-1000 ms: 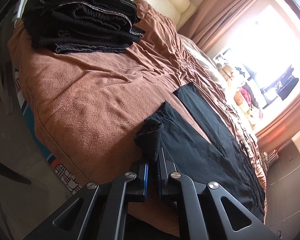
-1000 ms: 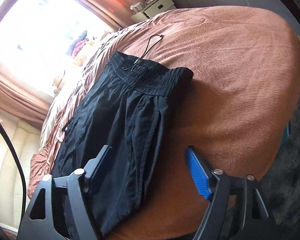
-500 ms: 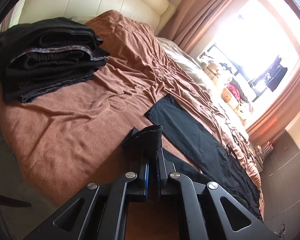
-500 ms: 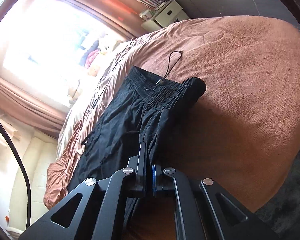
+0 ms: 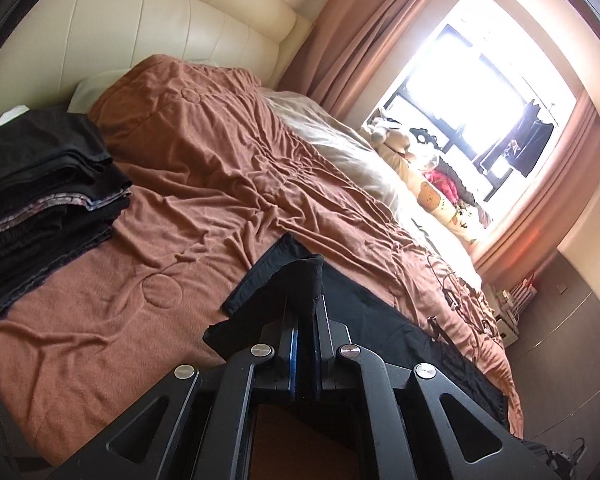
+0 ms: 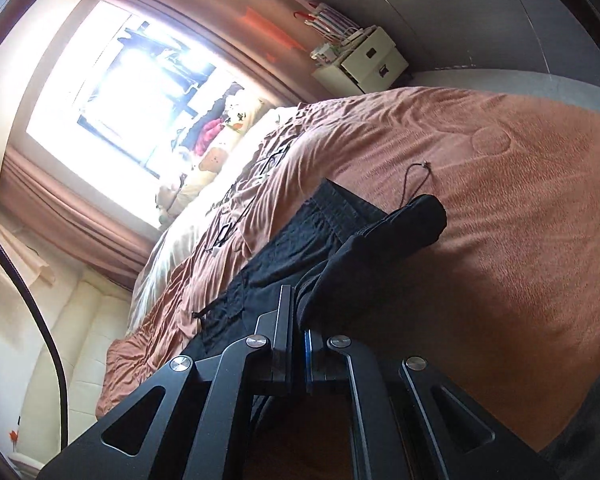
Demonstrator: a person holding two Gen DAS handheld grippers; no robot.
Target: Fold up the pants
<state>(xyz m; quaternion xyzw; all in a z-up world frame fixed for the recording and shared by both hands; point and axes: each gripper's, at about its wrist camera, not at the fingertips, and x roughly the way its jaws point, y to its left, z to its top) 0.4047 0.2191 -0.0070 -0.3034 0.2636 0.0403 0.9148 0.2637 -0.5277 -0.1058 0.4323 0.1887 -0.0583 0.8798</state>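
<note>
Black pants (image 5: pixel 384 320) lie stretched along the brown bed cover, legs toward the headboard. My left gripper (image 5: pixel 305 312) is shut on the near leg's hem (image 5: pixel 304 276), which hangs lifted above the bed while the other leg's end (image 5: pixel 260 276) stays flat. In the right wrist view the same pants (image 6: pixel 284 272) show their elastic waistband (image 6: pixel 340 208) with a drawcord (image 6: pixel 414 182). My right gripper (image 6: pixel 298 320) is shut on the near side edge of the pants, and the near waist corner (image 6: pixel 420 220) is raised off the cover.
A stack of folded dark clothes (image 5: pixel 40 200) sits at the left edge of the bed near the cream headboard (image 5: pixel 140 36). Plush toys (image 5: pixel 432 184) line the bright window side. A small white cabinet (image 6: pixel 364 64) stands beyond the bed's foot.
My right gripper closed on the pants' near edge and rose, lifting the waist corner. My left gripper carried the leg hem upward, away from the cover.
</note>
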